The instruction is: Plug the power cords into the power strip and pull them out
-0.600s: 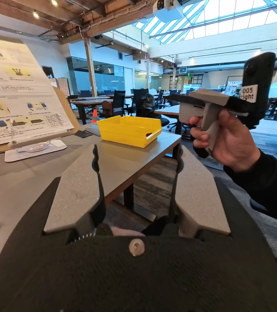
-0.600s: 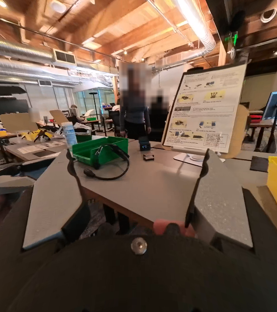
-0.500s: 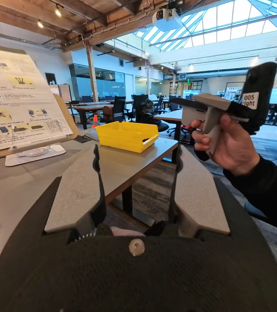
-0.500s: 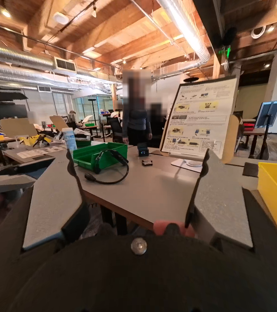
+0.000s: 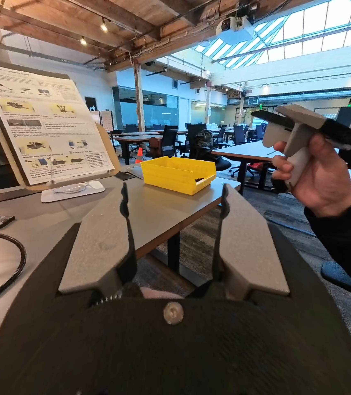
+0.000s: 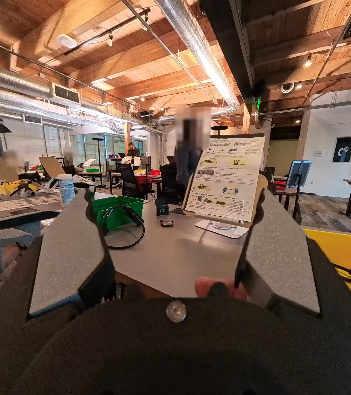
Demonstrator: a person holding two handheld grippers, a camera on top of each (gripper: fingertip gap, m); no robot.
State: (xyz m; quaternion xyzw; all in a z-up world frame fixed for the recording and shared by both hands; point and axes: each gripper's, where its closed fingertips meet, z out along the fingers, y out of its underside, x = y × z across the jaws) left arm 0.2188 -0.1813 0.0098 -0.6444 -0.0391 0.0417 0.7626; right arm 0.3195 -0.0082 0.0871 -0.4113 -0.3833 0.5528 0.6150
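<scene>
Now both grippers swung left; black cord (image 5: 10, 271) entering left wrist view

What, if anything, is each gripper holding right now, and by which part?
Nothing is held. The left gripper and the right gripper are both open and empty above the table.
</scene>
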